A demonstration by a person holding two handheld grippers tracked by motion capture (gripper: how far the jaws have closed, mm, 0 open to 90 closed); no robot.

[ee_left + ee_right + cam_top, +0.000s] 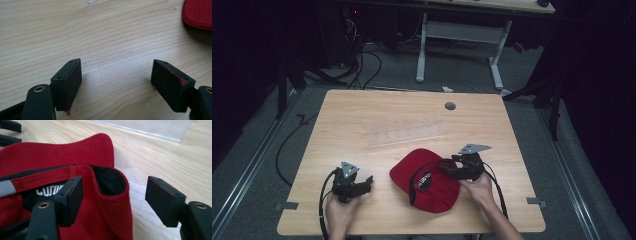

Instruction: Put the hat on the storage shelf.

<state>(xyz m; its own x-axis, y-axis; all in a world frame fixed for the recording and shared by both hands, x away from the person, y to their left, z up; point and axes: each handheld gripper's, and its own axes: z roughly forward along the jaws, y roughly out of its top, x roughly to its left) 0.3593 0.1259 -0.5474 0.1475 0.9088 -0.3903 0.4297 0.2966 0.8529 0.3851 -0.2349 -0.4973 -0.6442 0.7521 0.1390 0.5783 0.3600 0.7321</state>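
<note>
A red cap (427, 182) lies upside down on the wooden table (362, 110), its black lining and white lettering facing up. My right gripper (446, 169) is at the cap's right rim. In the right gripper view (113, 200) its jaws stand wide, one inside the cap (62, 152) and one outside, with the folded rim between them and not pressed. My left gripper (368, 184) rests left of the cap near the front edge. Its jaws (116, 82) are open over bare wood, with the cap's brim (198, 13) at the upper right.
A clear plastic strip (407, 132) lies flat in the middle of the table, beyond the cap. A grey round grommet (450, 106) sits near the far edge. Cables trail from both grippers toward the front edge. A white-legged desk (462, 30) stands behind the table.
</note>
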